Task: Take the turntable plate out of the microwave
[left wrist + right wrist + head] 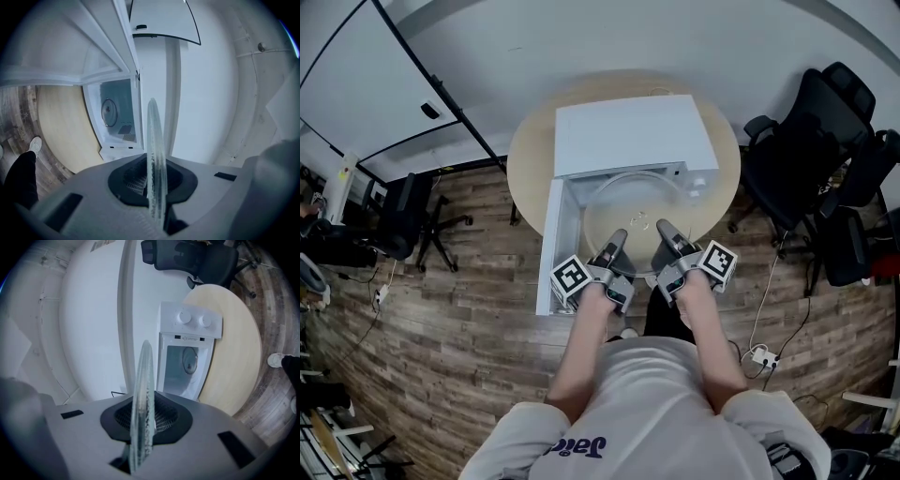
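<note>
The clear glass turntable plate [633, 192] hangs in front of the white microwave [633, 136], held at its near rim by both grippers. My left gripper [614, 242] is shut on the rim's left side and my right gripper [667, 234] on its right side. In the left gripper view the plate [154, 150] runs edge-on between the pads of the gripper [152, 190]. The right gripper view shows the same: the plate [142, 399] is clamped in the gripper [139, 432]. Beyond the plate the microwave's open cavity [117, 112] [185, 362] shows only a hub at its middle.
The microwave stands on a round wooden table [534, 159] with its door [553, 244] swung open to the left. Black office chairs stand at the right [806, 150] and left [408, 220]. A power strip [759, 354] lies on the wooden floor.
</note>
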